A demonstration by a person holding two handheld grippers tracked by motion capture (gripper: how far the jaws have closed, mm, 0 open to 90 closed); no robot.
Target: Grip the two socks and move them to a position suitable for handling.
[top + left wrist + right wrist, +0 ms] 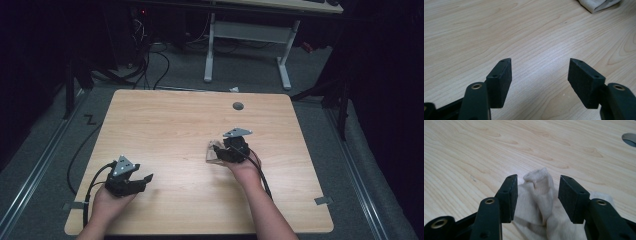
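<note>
I'm working over a light wood-grain table (pixel 165 125) with a round grommet hole (pixel 238 106) near its far edge; bits of grey tape sit at the near left corner (pixel 73 206) and near right edge (pixel 323 200). Around it the room is dark, with grey carpet, a white-legged desk frame (pixel 250 45) beyond the table and loose black cables (pixel 150 65) on the floor at the far left. I see no containers on the table.

My right gripper (pixel 537 196) sits right of centre, jaws spread with the pads not pressing anything; a crumpled cream cloth (pixel 541 202) lies bunched on the wood between them, one fold standing up in the gap. From the high view the cloth (pixel 214 151) pokes out just left of that gripper.

My left gripper (pixel 540 80) rests near the front left corner, jaws wide apart over bare wood, holding nothing. In its own view an edge of the cloth (pixel 599 5) shows far off at the top right
</note>
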